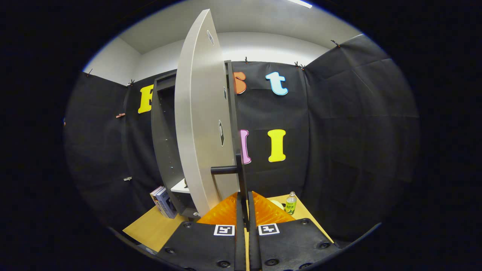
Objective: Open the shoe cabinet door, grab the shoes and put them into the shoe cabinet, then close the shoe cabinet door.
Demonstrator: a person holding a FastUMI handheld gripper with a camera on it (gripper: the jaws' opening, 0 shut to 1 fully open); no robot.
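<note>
Both gripper [244, 210] fingers [260, 210] clench the door handle [241, 177] at lower centre (shoe cabinet door [199, 124] swung open).

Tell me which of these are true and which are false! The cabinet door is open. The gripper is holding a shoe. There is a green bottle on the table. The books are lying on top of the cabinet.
1. The cabinet door is open. True: it stands swung out from the cabinet.
2. The gripper is holding a shoe. False: its orange fingers are closed on the door's dark handle.
3. A green bottle stands on the table. True.
4. The books lie on top of the cabinet. False: they lean on the table beside the cabinet's foot.
</note>
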